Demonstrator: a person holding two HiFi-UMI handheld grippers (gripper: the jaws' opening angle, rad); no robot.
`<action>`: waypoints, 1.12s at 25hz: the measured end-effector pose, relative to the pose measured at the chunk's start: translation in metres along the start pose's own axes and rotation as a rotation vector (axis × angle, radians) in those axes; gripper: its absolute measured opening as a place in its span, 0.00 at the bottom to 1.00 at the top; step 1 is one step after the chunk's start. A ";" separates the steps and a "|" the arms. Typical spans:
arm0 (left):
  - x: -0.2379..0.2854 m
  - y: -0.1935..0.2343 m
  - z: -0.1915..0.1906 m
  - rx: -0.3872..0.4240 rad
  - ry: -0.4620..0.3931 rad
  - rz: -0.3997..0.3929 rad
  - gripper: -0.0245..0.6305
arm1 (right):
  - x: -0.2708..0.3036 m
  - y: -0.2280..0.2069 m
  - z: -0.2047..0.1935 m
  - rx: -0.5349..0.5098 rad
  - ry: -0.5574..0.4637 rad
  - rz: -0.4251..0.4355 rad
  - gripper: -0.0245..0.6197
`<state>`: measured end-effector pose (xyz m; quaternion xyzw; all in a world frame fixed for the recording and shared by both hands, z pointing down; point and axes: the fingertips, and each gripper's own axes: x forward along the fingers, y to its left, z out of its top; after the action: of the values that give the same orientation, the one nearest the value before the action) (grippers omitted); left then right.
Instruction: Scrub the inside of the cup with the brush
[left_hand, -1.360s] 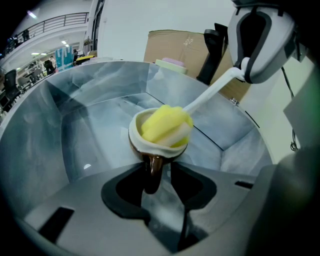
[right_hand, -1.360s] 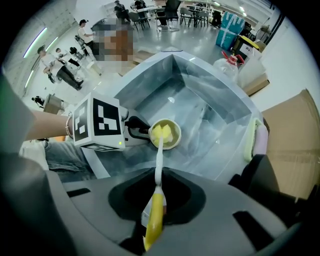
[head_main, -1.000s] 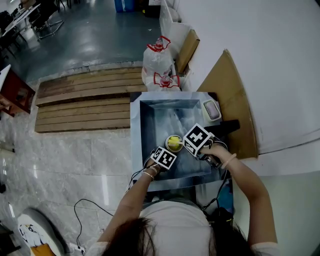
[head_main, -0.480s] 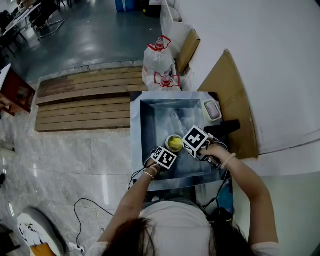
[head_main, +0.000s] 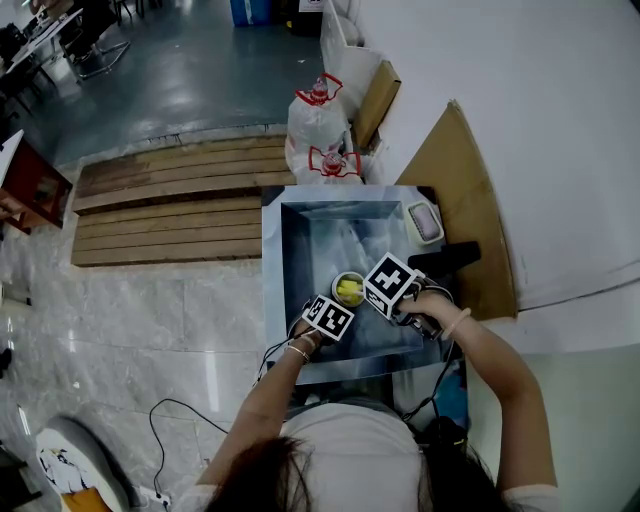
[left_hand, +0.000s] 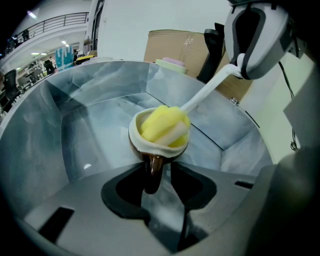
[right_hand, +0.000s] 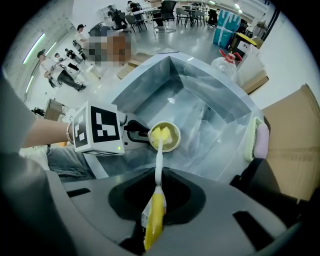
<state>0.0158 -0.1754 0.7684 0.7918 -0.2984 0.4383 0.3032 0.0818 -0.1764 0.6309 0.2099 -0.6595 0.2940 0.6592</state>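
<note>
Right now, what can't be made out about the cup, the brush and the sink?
- Cup inside: both gripper views, the brush head fills its mouth; clean or dirty, wet or dry, can't tell.
- Cup wall and base: left gripper view, hidden below its own rim.
- Cup and brush: head view, too small for detail.
- Pink-and-green thing on the sink rim: small in every view; can't tell what it is.

The steel sink (head_main: 270, 262) in front of you carries a pink-and-green sponge (head_main: 424, 221) on its rim at two o'clock. The cup (head_main: 348, 289) sits low near the basin's middle, and you cannot tell whether its base touches bottom. On the floor (head_main: 150, 330), wooden slats (head_main: 170, 205) lie at the sink's ten o'clock and white bags (head_main: 318, 130) at twelve.
</note>
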 end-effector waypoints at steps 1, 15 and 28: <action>0.000 0.000 0.000 0.000 0.002 0.000 0.26 | 0.000 -0.001 0.001 0.003 -0.006 -0.001 0.12; -0.002 0.000 0.000 0.002 0.002 0.000 0.26 | -0.003 -0.016 0.009 0.043 -0.038 -0.054 0.12; -0.001 0.000 -0.001 0.000 0.001 0.000 0.26 | 0.007 -0.006 -0.007 -0.057 0.072 -0.079 0.12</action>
<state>0.0147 -0.1748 0.7675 0.7916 -0.2982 0.4388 0.3032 0.0904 -0.1755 0.6377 0.2062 -0.6348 0.2563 0.6992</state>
